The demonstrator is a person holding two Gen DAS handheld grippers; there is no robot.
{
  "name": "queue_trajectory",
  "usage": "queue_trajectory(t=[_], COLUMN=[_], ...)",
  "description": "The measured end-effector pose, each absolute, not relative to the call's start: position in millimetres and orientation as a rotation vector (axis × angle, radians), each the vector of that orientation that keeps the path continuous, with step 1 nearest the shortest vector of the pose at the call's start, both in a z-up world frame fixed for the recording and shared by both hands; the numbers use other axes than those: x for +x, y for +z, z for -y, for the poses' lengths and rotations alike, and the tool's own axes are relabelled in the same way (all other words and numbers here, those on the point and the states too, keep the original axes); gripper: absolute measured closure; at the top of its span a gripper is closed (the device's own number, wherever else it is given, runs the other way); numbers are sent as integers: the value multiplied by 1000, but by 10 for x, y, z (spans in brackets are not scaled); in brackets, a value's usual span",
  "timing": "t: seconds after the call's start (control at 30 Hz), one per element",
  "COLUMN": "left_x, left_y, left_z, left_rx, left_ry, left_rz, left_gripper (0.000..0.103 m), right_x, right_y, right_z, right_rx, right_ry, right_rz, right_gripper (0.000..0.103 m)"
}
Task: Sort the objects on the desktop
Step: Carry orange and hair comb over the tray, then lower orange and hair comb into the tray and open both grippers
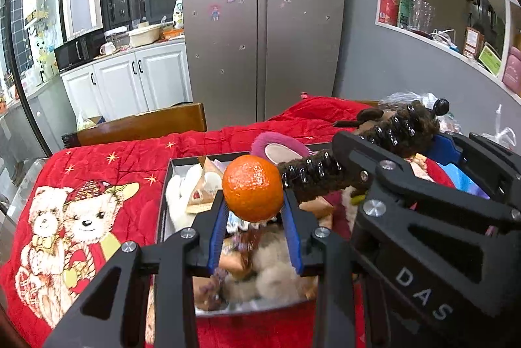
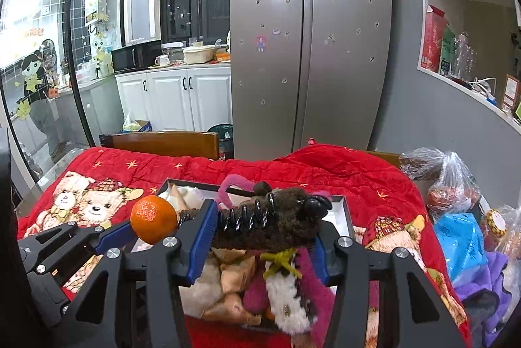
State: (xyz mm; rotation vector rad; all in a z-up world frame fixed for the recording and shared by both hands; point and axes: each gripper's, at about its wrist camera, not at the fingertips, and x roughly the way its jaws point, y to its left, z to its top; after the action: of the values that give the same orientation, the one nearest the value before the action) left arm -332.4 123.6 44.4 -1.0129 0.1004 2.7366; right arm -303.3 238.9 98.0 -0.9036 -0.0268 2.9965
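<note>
An orange (image 1: 252, 187) sits between the blue pads of my left gripper (image 1: 253, 199), which is shut on it above a dark-rimmed box (image 1: 161, 198). The box is full of plush toys and snack packets. My right gripper (image 2: 265, 224) is shut on a brown plush animal (image 2: 276, 217) with black coil spines and a black nose, held over the same box (image 2: 345, 214). In the left wrist view the right gripper (image 1: 400, 141) and its brown plush animal (image 1: 408, 128) are close by on the right. In the right wrist view the left gripper (image 2: 151, 227) and the orange (image 2: 153, 219) are at the left.
The box rests on a red quilt (image 1: 107, 159) printed with bears. A wooden chair back (image 2: 162, 143) stands behind it. Plastic bags of goods (image 2: 452, 185) and a blue bag (image 2: 459, 237) crowd the right edge. A glass tabletop edge (image 1: 19, 185) shows at the left.
</note>
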Motion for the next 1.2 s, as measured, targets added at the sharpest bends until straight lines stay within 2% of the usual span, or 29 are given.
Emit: queue_trajectory(t=[0.37, 1.03, 1.17, 1.2], left_x=[-3725, -3832, -3817, -3809], left_y=[149, 47, 71, 83], left_z=[-1217, -1119, -1108, -1099], left_rx=[-1070, -1091, -1087, -1081], left_ry=[2727, 2741, 2728, 2726], left_rz=[-112, -126, -94, -87], left_gripper=[70, 69, 68, 67], right_x=[-3467, -3584, -3585, -3586], right_y=[712, 613, 612, 616], right_z=[-2435, -2428, -2456, -2466], right_rx=[-959, -975, -957, -959], right_ry=[2986, 2992, 2989, 2991], right_rz=[19, 16, -31, -47], right_gripper=[51, 50, 48, 43])
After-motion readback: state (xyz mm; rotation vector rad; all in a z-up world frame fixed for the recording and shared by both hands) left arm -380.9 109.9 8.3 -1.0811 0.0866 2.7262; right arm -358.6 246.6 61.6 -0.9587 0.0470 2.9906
